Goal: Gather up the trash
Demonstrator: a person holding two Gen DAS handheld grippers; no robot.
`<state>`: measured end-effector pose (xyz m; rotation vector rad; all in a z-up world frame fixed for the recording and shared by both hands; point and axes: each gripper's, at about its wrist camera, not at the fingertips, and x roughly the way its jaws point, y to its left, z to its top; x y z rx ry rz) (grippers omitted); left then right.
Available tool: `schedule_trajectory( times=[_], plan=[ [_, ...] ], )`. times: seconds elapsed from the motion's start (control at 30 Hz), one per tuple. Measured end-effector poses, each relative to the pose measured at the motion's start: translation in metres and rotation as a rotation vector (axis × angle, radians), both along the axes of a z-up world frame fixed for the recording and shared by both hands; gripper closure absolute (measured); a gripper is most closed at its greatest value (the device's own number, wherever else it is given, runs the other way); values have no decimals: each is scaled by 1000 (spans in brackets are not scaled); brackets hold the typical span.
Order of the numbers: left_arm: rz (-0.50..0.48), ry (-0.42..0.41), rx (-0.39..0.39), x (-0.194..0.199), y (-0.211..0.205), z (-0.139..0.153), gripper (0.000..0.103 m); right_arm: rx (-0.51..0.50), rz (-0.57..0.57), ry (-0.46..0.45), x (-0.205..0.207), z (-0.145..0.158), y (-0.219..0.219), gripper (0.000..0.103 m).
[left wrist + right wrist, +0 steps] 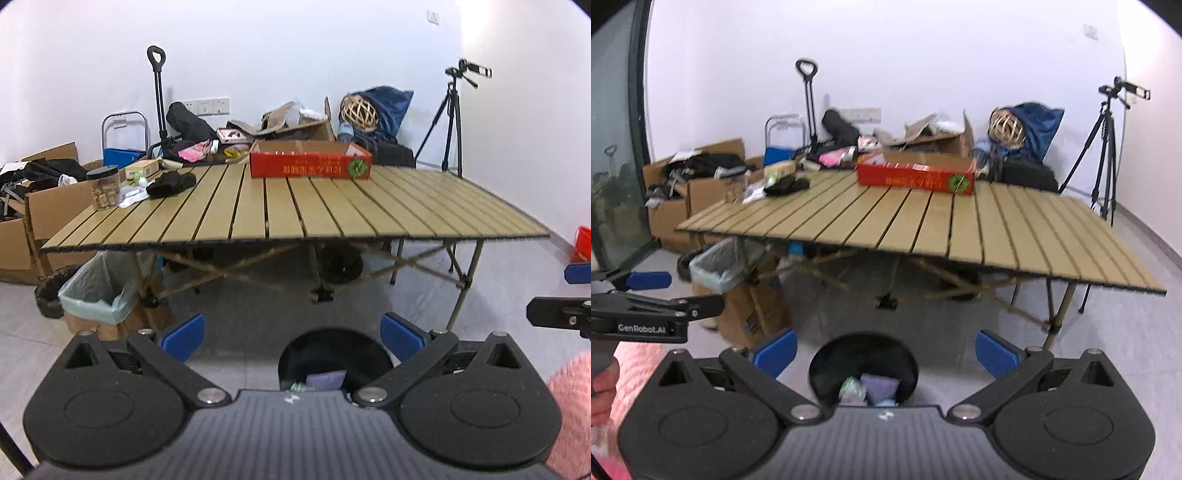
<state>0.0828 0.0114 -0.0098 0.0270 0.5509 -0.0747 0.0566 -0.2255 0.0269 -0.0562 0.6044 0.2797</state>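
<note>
A round black trash bin stands on the floor just ahead of both grippers, holding a purple packet and a crumpled green wrapper. My left gripper is open above the bin with nothing between its blue pads. My right gripper is open too, also empty, with the bin between its fingers and slightly left. The left gripper shows from the side at the left of the right wrist view. On the slatted table lie a black item and white scraps.
A red cardboard box sits at the table's far edge, a jar at its left. A box lined with a pale green bag stands under the table's left end. Cardboard boxes, a trolley and a tripod line the wall.
</note>
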Motion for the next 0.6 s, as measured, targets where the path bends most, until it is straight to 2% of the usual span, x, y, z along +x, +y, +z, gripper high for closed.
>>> schedule_trajectory(
  times=[0.17, 0.4, 0.6],
  plan=[
    [9, 57, 5, -23, 0, -12, 0, -12, -5, 74, -19, -15, 8, 0],
    [9, 56, -6, -36, 2, -14, 0, -19, -81, 128, -33, -36, 3, 0],
    [-10, 73, -12, -38, -1, -15, 0, -22, -103, 146, -39, -41, 1, 0]
  ],
)
